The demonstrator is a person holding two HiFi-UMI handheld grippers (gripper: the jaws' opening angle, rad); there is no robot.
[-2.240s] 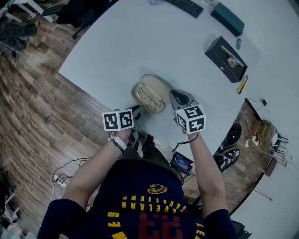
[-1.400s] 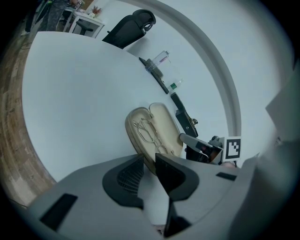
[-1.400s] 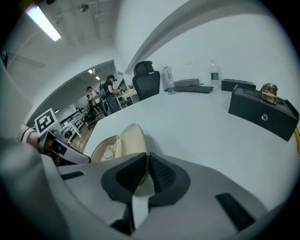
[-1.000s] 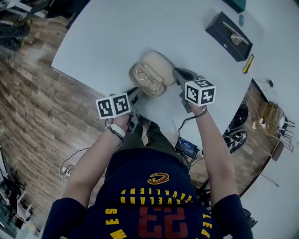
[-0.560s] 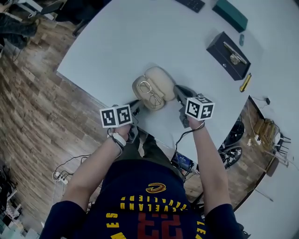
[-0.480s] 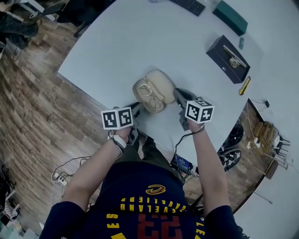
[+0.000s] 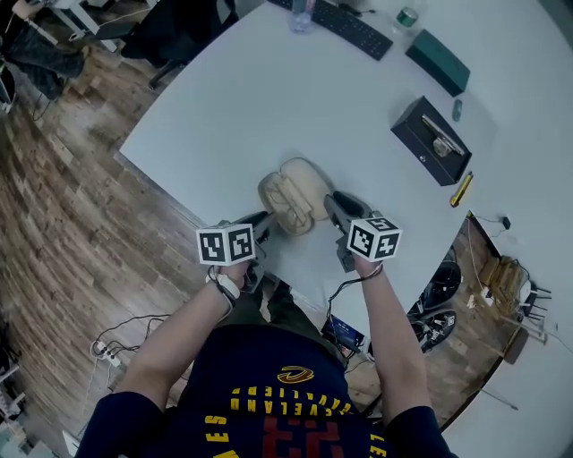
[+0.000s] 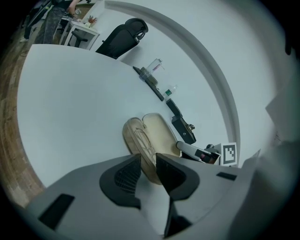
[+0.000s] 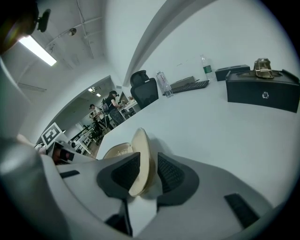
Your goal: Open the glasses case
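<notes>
The beige glasses case (image 7: 295, 191) lies open on the white table (image 7: 224, 98), close to its front edge. Its lid (image 9: 140, 159) stands up on edge, and the glasses (image 8: 143, 140) rest in the base. My left gripper (image 7: 265, 218) sits at the case's near end, its jaws closed narrowly on the base's rim (image 8: 149, 165). My right gripper (image 7: 329, 201) is at the lid's right side. Its jaws have just been opening; the lid stands between them, with a gap to the right pad (image 9: 169, 174).
A black box (image 7: 434, 125) with a metal piece on top stands at the right, with a yellow marker (image 7: 462, 189) nearer the edge. A teal box (image 7: 436, 36), a keyboard (image 7: 336, 20) and a bottle (image 7: 302, 13) line the far side. Wooden floor (image 7: 72, 233) lies left.
Little differs apart from the head camera's shift: both grippers stay at the case, the left at its near end, the right at the raised lid.
</notes>
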